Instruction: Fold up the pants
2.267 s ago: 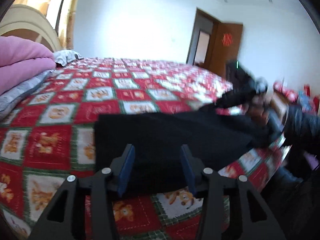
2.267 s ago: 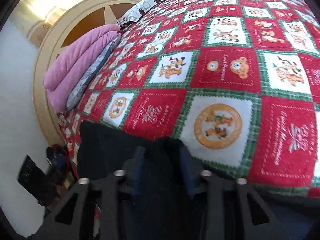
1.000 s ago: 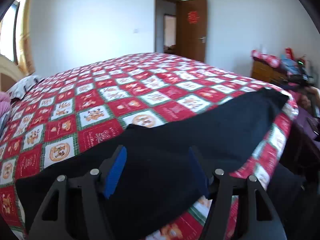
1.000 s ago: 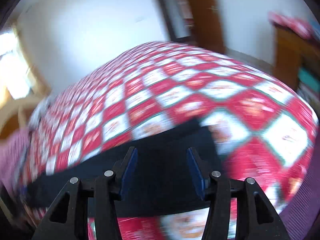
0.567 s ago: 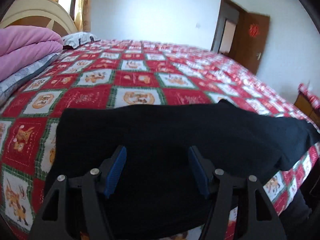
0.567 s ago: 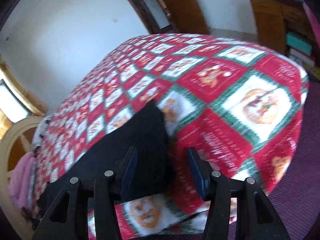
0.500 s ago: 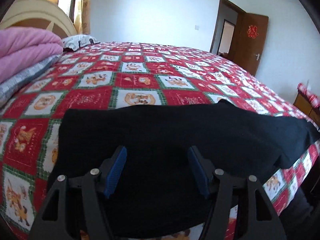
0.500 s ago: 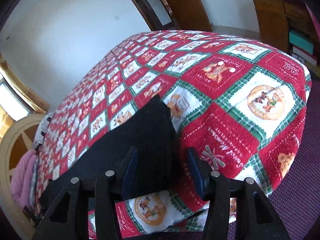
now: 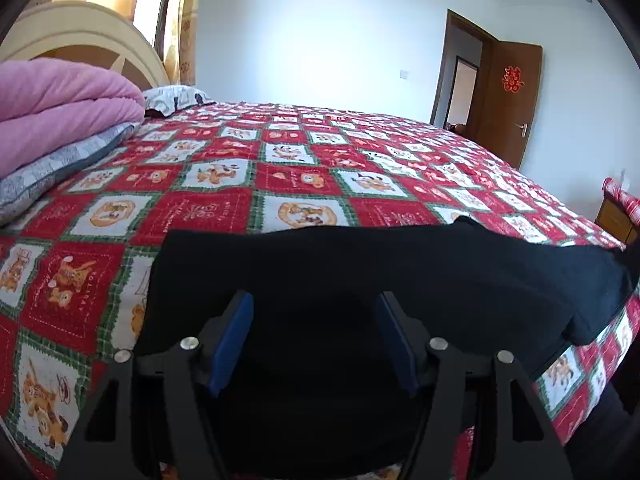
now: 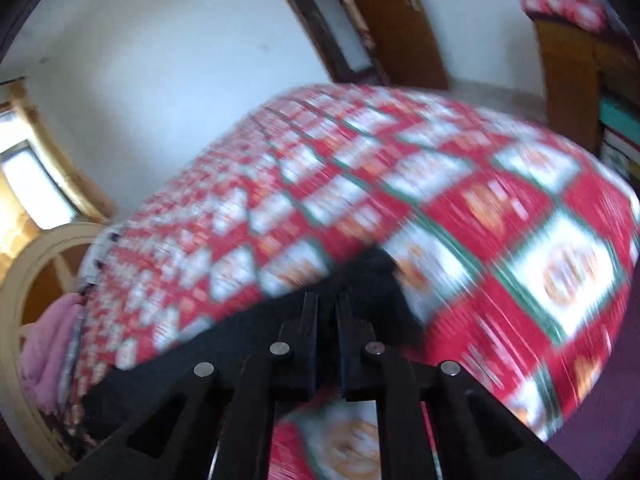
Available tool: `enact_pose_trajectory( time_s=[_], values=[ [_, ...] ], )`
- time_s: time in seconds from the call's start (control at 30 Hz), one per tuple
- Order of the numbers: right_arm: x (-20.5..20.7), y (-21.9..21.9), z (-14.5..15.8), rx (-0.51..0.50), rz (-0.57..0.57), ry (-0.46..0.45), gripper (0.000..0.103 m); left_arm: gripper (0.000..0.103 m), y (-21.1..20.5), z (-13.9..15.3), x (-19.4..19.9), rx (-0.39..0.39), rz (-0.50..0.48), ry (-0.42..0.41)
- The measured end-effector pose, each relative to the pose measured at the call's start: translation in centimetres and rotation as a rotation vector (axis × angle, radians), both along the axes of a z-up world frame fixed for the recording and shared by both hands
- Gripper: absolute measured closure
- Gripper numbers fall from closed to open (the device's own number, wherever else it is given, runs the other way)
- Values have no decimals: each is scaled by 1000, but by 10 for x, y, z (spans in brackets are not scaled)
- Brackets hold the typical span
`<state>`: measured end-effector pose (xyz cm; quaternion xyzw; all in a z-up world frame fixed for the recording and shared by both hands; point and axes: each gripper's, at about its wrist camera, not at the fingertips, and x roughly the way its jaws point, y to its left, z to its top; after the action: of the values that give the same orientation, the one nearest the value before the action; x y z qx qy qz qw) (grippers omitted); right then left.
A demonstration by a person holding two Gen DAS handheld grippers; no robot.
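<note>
Black pants point(image 9: 360, 280) are being pinched at lower centre by the closing right gripper point(image 10: 327, 300); the left gripper point(image 9: 316, 328) is being held wide above them.

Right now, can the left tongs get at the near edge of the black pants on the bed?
Probably yes. The left tongs hang open just over the black pants, with nothing between the blue pads and the cloth.

We see the black pants point(image 9: 360, 272) lying flat and long along the near edge of the bed point(image 9: 280, 168), on its red checkered cover. One end lies squared off towards the headboard side; the other reaches the bed's far corner, where the cloth bunches slightly.
</note>
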<state>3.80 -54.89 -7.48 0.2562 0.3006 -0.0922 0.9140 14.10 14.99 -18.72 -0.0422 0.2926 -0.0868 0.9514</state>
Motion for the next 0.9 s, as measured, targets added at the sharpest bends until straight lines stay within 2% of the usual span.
enact_pose_trajectory(
  time_s=[0.07, 0.1, 0.2, 0.3, 0.37, 0.47, 0.57, 0.8, 0.9],
  values=[
    [8, 8, 28, -28, 35, -71, 96, 36, 1, -1, -1, -8, -1, -8],
    [12, 14, 46, -33, 69, -136, 96, 36, 2, -2, -1, -14, -1, -13],
    [12, 18, 76, -29, 110, -281, 96, 36, 2, -3, -3, -7, 1, -25],
    [3, 7, 66, -10, 71, -322, 96, 36, 0, -6, -4, 8, 2, -41],
    [-1, -9, 37, -3, 0, -250, 96, 35, 0, -7, -5, 12, -2, -49],
    [-1, -43, -33, 69, -96, -43, 96, 33, -2, -8, -6, 20, -10, -57],
    [-4, -55, -66, 129, -125, 7, 96, 32, -4, -8, -6, 28, -7, -53],
    [6, -51, -66, 49, -119, 34, 96, 33, -5, -7, -5, 33, -5, -43],
    [5, -51, -71, 50, -119, 16, 95, 33, 1, 2, -9, 9, -16, -12]
  ],
)
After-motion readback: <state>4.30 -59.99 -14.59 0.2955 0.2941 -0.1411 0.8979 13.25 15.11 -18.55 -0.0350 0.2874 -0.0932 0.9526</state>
